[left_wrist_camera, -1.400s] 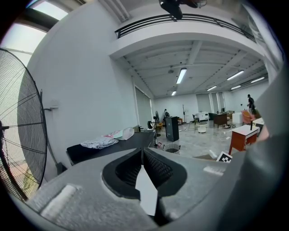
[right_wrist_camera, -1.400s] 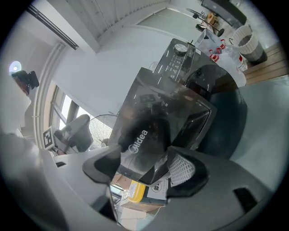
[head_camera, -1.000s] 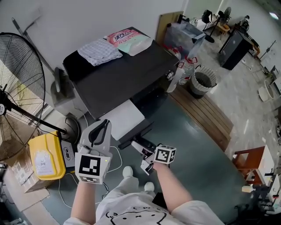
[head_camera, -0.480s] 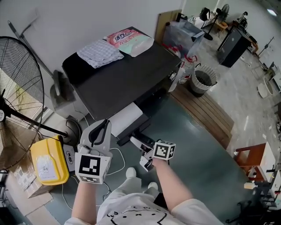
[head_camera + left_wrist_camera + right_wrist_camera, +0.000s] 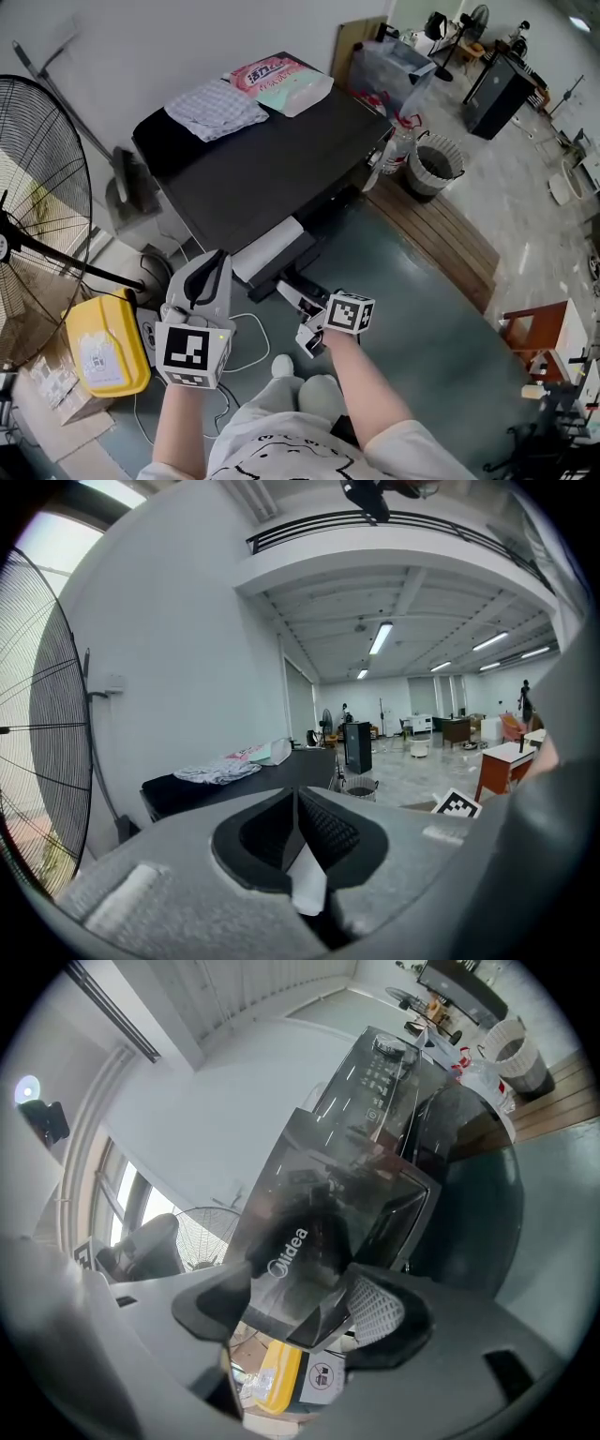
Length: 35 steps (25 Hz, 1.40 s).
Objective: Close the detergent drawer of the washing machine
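Right gripper view is showing me the right gripper (image 5: 295, 1321) pinching the glossy dark front panel of the detergent drawer (image 5: 309, 1232), its dimpled pads sitting on either side of the Midea lettering. From the head view, the drawer is standing partly out of the washing machine (image 5: 272, 159), its white plastic tray exposed below the matte black lid. I am judging that the push should be running straight along the drawer's slide, level and steady, since that slick panel is likely to slip or jam if skewed. The left gripper (image 5: 298, 808) is idling, jaws pressed together on nothing.
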Available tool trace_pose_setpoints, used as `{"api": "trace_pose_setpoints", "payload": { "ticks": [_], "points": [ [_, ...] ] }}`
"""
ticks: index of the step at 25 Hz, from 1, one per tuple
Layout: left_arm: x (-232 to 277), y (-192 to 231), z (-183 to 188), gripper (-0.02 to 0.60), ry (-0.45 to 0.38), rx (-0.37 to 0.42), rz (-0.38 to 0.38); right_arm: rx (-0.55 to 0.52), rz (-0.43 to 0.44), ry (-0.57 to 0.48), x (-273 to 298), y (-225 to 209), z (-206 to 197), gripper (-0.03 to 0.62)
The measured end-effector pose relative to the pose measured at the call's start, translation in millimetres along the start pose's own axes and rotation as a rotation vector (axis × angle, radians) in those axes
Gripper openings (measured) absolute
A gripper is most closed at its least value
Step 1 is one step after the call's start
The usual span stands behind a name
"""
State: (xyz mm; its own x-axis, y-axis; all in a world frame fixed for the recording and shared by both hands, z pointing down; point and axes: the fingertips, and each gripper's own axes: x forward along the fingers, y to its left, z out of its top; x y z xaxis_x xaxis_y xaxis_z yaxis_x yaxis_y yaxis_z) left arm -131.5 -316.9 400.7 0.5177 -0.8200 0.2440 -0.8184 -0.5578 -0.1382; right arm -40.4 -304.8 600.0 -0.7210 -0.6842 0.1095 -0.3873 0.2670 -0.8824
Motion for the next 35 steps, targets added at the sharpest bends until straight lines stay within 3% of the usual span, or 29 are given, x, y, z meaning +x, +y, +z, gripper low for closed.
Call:
{"api": "trace_pose_setpoints", "payload": {
  "ticks": [35],
  "points": [
    [17, 32, 13, 0.028, -0.009, -0.03, 0.118, -0.014, 0.014, 0.105, 32, -1, 12, 0.304]
  ]
}}
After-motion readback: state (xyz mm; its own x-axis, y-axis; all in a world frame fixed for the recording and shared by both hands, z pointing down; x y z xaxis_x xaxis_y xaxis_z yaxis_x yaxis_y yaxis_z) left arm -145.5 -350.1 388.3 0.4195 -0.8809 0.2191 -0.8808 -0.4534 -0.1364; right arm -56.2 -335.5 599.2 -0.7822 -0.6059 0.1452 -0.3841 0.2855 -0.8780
